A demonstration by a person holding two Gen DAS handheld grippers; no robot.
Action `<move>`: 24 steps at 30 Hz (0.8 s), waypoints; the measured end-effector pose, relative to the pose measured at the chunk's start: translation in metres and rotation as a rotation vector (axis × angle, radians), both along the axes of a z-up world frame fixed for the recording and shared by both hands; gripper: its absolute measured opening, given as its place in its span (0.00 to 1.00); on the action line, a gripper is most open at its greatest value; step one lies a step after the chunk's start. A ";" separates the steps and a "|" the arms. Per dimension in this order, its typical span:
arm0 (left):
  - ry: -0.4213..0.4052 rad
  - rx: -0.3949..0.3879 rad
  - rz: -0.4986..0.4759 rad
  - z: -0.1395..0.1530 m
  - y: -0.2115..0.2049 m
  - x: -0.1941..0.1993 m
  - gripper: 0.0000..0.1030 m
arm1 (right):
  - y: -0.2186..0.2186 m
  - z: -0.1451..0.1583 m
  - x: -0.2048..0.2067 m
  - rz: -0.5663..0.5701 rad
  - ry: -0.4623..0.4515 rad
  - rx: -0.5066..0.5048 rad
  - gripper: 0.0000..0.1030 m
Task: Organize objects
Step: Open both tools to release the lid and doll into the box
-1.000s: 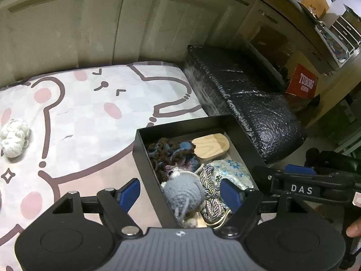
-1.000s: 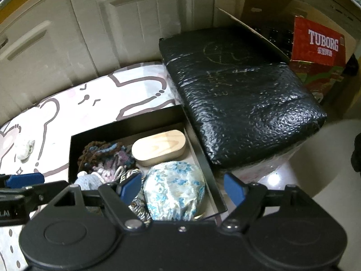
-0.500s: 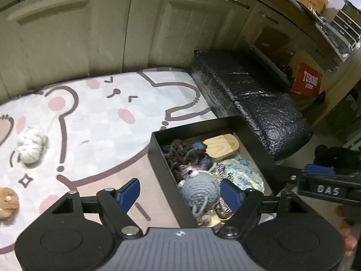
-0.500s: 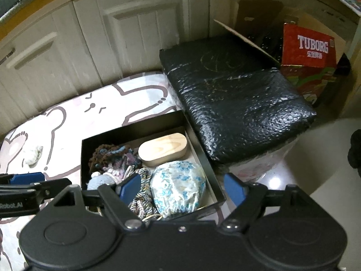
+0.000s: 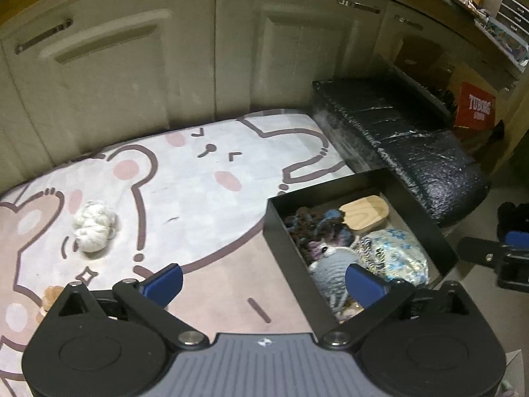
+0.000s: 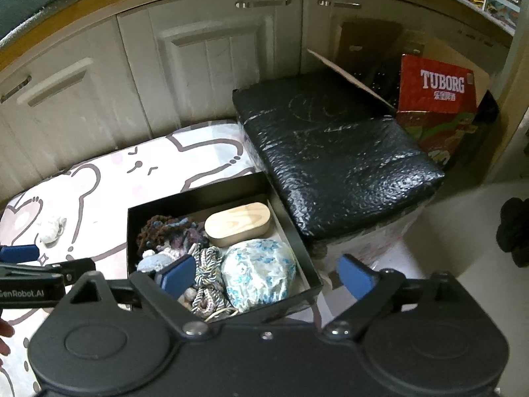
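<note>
Box near right on mat, nearly full. White yarn ball loose far left. Left tool, right tool: fingers apart, empty. Risk: soft yarn snags, slips.

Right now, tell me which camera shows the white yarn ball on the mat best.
The left wrist view: the white yarn ball lies large and unobstructed on the bear mat. The right wrist view shows it only small and blurred at its left edge.
</note>
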State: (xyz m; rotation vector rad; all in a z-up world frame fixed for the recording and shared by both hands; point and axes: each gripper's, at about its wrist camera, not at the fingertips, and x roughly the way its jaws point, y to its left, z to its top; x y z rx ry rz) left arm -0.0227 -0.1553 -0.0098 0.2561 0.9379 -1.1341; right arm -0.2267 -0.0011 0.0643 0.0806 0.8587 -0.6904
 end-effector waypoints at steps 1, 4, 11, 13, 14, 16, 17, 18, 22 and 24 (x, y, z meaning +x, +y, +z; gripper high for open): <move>-0.005 0.001 -0.001 0.000 0.001 0.000 1.00 | 0.001 0.001 -0.001 -0.003 -0.001 -0.003 0.95; -0.010 0.000 0.001 0.001 0.006 0.001 1.00 | 0.003 0.001 -0.003 -0.003 0.003 -0.008 0.97; -0.006 -0.017 0.004 0.006 0.016 0.003 1.00 | 0.008 0.001 -0.009 -0.002 0.013 -0.028 1.00; -0.004 -0.022 0.000 0.007 0.018 0.003 1.00 | 0.010 0.002 -0.010 -0.002 0.009 -0.024 1.00; -0.005 -0.023 0.000 0.008 0.019 0.003 1.00 | 0.010 0.003 -0.011 -0.003 0.005 -0.023 1.00; -0.005 -0.026 -0.002 0.009 0.022 0.002 1.00 | 0.012 0.004 -0.012 0.001 -0.004 -0.018 1.00; -0.004 -0.028 -0.004 0.009 0.023 0.002 1.00 | 0.012 0.005 -0.013 0.002 -0.008 -0.016 1.00; -0.003 -0.030 -0.007 0.010 0.024 0.002 1.00 | 0.013 0.005 -0.013 0.002 -0.011 -0.015 1.00; -0.006 -0.030 -0.007 0.011 0.029 0.003 1.00 | 0.015 0.006 -0.014 0.001 -0.017 -0.009 1.00; -0.005 -0.030 -0.001 0.012 0.032 0.005 1.00 | 0.016 0.006 -0.014 0.006 -0.018 -0.009 1.00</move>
